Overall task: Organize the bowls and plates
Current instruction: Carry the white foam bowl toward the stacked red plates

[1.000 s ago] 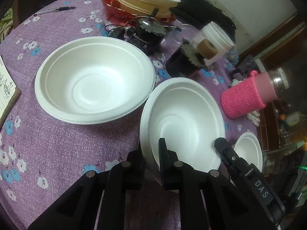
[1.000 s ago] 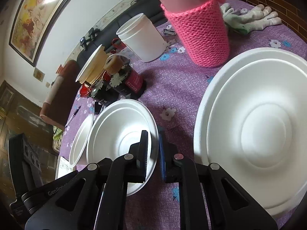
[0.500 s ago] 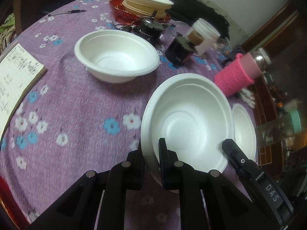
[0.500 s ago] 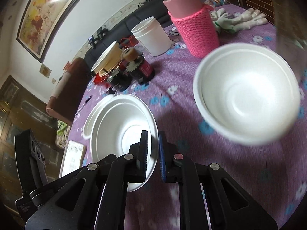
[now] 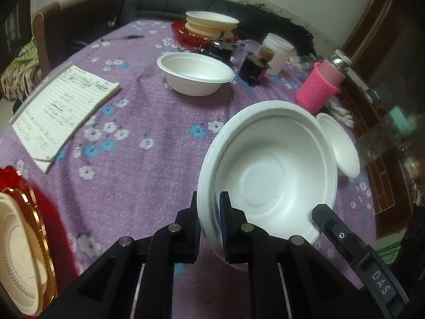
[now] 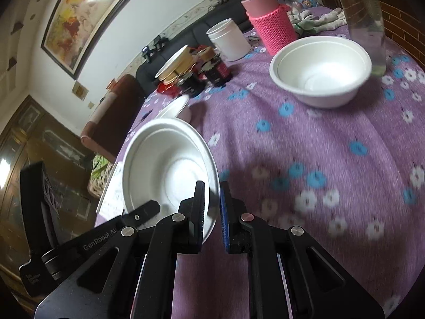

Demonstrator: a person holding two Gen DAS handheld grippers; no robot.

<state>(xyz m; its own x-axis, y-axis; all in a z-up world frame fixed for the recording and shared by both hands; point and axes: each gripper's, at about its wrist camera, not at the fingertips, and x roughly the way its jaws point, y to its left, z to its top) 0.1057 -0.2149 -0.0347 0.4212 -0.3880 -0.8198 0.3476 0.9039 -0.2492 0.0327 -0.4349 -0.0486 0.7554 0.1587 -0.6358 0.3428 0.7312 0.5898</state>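
**Carrying One White Bowl by Two Opposite Rims**

Holding the white bowl (image 5: 268,175) clear above the purple flowered table (image 5: 148,186), tilted with its hollow facing both cameras. Pinching the left rim with the left gripper (image 5: 209,220), fingers closed on the thin wall, one pad inside and one outside. Pinching the opposite rim with the right gripper (image 6: 212,207) in the same manner, fingers nearly together with only the edge between them. Sharing the load this way most likely because the wall is light and flexible: gripping at a single edge would risk bending it or letting it swing.

Leaving two matching bowls down on the cloth, well apart: one (image 5: 195,73) near the dark jars at the far side, another (image 5: 340,146) just beside the pink knitted bottle (image 5: 318,90). Probably carrying the held bowl toward one of these for nesting, or toward the cream plate on the red and gold tray (image 5: 16,252) at the near left edge; not telling yet which.
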